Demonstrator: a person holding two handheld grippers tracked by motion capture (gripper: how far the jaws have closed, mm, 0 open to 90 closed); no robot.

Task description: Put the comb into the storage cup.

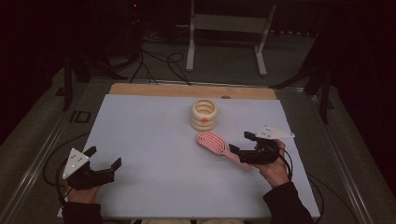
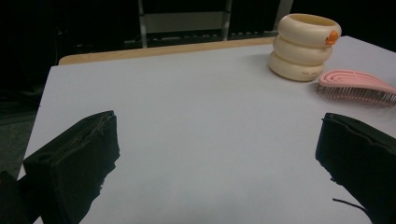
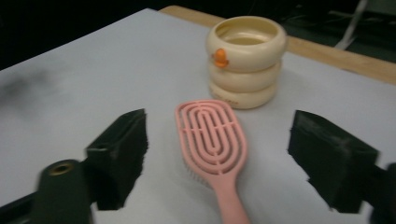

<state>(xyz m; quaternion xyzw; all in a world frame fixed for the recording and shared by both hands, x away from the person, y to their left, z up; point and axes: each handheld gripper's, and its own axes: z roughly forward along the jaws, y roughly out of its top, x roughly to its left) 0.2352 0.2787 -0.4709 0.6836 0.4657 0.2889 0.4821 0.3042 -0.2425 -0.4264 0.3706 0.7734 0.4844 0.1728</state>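
Left gripper (image 1: 103, 158): resting at the near left of the white table sheet (image 1: 154, 140), jaws spread wide, nothing between them. From its own camera the pink hairbrush (image 2: 355, 86) lies far off at about 2 o'clock, with the cream three-ring stacked cup (image 2: 306, 46) just behind it at 1 o'clock. This hand is well apart from both.

Centre: in the high view the stacked cup (image 1: 204, 114) stands upright at the far middle of the sheet. The hairbrush (image 1: 218, 144) lies flat, bristles down, just on the near side of it, apart from it.

Right gripper (image 1: 242, 143): jaws released and wide, straddling the brush handle without pressing on it. In the right gripper view the hairbrush (image 3: 212, 140) runs from 6 o'clock to 12 o'clock, handle towards the gripper (image 3: 217, 158), head towards the cup (image 3: 246, 60).

Finding: the brush's long axis lies along the right gripper's line of sight, between its jaws. The right hand is far the nearer; any regrasp would fall to it, closing across the handle.
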